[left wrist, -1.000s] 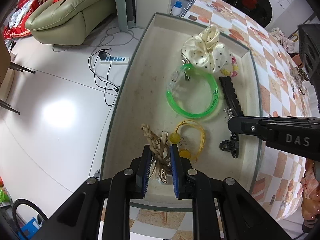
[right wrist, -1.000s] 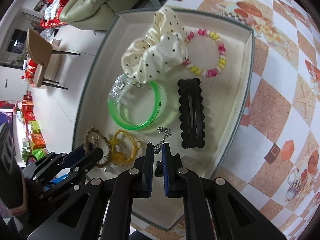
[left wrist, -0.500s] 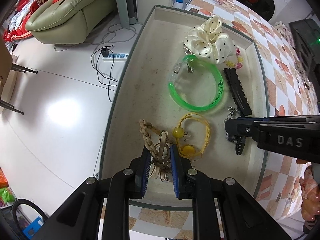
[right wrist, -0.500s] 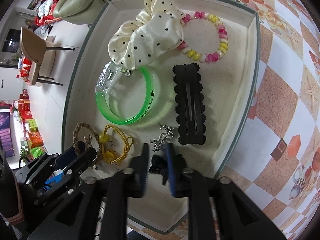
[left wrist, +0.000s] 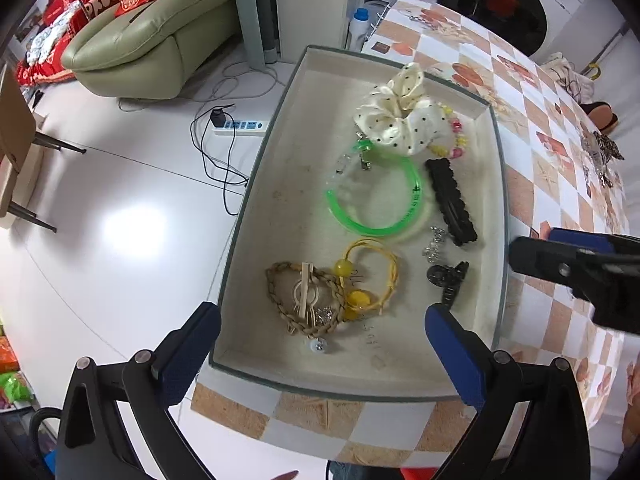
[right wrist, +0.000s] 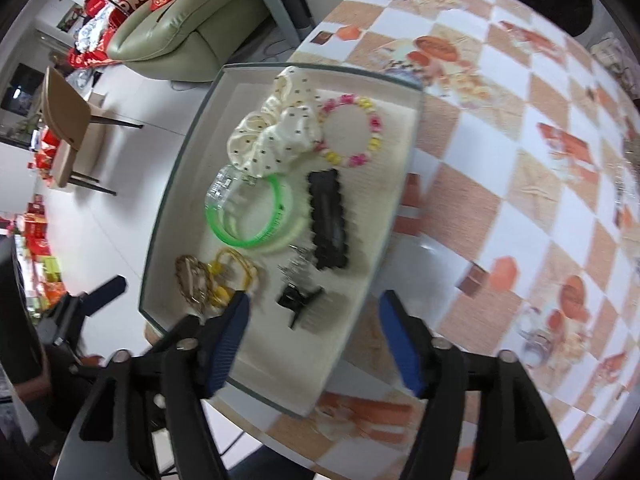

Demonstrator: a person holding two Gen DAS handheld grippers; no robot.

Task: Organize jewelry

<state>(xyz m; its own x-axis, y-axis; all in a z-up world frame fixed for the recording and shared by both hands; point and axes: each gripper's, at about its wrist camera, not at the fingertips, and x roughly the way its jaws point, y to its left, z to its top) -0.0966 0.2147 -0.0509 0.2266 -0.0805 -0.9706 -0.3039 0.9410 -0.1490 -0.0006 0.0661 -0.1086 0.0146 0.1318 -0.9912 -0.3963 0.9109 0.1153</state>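
Observation:
A shallow cream tray (left wrist: 260, 200) (right wrist: 176, 184) on the checked table holds the jewelry. In it lie a braided brown bracelet (left wrist: 304, 300), a yellow hair tie (left wrist: 372, 276), a green bangle (left wrist: 376, 200) (right wrist: 248, 208), a polka-dot scrunchie (left wrist: 400, 120) (right wrist: 276, 132), a pink and yellow bead bracelet (right wrist: 352, 132), a long black clip (left wrist: 450, 202) (right wrist: 328, 220), a small silver chain (left wrist: 434, 244) and a small black claw clip (left wrist: 448, 278) (right wrist: 298, 300). My left gripper (left wrist: 320, 332) is open and empty above the tray's near edge. My right gripper (right wrist: 316, 324) is open and empty above the claw clip.
The table (right wrist: 520, 160) has an orange and white checked cloth, with more small items at its far right (left wrist: 600, 152). Left of the table is white floor with a power strip (left wrist: 240, 126), a green sofa (left wrist: 152, 36) and a chair (right wrist: 68, 120).
Both grippers have opened and drawn back from the tray. The left let go of the braided bracelet, the right let go of the small black claw clip; both lie in the tray.

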